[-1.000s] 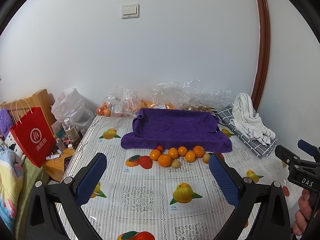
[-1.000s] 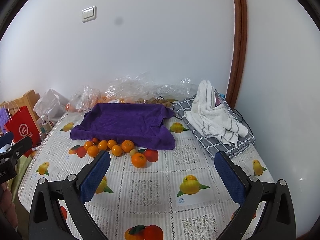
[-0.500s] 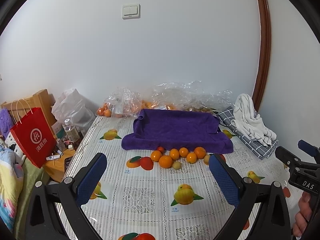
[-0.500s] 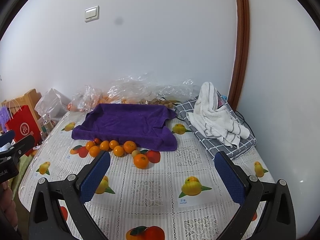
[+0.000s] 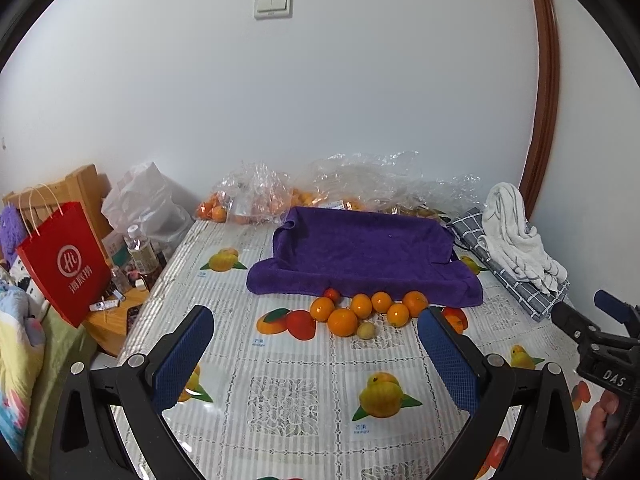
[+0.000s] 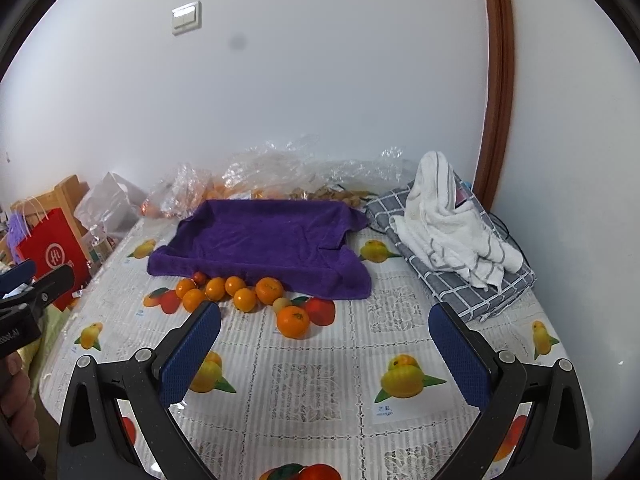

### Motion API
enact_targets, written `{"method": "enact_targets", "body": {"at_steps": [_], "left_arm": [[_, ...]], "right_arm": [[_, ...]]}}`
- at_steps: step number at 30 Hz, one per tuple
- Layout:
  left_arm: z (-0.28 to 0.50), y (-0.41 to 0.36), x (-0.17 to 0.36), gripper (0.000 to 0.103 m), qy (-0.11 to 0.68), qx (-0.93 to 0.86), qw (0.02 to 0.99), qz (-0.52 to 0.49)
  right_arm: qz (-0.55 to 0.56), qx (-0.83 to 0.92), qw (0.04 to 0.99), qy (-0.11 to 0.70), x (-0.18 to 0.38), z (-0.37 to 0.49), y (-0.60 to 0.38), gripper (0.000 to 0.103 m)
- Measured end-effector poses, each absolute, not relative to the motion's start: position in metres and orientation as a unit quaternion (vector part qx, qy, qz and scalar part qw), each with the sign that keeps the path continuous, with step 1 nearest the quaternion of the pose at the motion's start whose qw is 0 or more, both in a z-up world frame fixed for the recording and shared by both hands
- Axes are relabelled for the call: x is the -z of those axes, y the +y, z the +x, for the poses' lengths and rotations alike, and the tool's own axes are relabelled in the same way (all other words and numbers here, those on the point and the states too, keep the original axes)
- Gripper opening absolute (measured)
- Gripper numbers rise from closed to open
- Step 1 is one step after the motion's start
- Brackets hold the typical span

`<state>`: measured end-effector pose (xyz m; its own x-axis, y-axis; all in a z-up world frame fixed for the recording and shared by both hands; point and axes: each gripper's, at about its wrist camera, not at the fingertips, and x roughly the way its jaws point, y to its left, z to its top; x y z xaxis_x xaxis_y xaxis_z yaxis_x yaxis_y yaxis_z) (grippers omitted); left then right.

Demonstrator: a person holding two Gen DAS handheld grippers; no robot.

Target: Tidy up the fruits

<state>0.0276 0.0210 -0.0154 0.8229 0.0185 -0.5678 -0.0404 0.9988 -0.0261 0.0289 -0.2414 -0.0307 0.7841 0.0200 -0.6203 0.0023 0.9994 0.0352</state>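
Altogether seven oranges (image 6: 293, 321), one red fruit (image 6: 199, 277), one pale fruit (image 6: 281, 303); both tongs (image 5: 318, 360) (image 6: 325, 354) gape apart, empty.

Landmark: purple towel (image 5: 362, 258), mid-table. Behind it, against wall: crumpled clear plastic bags (image 5: 380, 184). To its right: white striped towel (image 5: 516, 236) on grey checked cloth (image 6: 460, 280). Far to its left, off table: red paper bag (image 5: 66, 264), plastic bottle (image 5: 140, 250). High above it: light switch (image 5: 273, 4).

Fruit in clear bags (image 5: 256, 206), too blurred
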Motion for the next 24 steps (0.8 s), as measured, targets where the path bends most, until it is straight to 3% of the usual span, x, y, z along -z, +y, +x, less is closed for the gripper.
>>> {"method": "enact_targets", "body": {"at_steps": [14,17,19,22,24], "left_arm": [[0.080,0.041,0.063,0.103,0.345,-0.026,0.938,-0.017],[0.092,0.048,0.080,0.103,0.362,-0.033,0.932,-0.021],[0.098,0.054,0.094,0.093,0.370,-0.032,0.928,-0.023],[0.106,0.063,0.116,0.090,0.392,-0.038,0.919,-0.024],[0.112,0.069,0.129,0.089,0.406,-0.028,0.913,-0.030]], "right_arm": [[0.023,0.005,0.927,0.375,0.092,0.087,-0.246,0.102],[0.040,-0.007,0.917,0.398,0.109,0.101,-0.250,0.095],[0.049,-0.018,0.909,0.414,0.122,0.110,-0.253,0.087],[0.060,-0.033,0.897,0.436,0.142,0.121,-0.255,0.074],[0.058,-0.049,0.893,0.444,0.154,0.127,-0.250,0.072]]}}
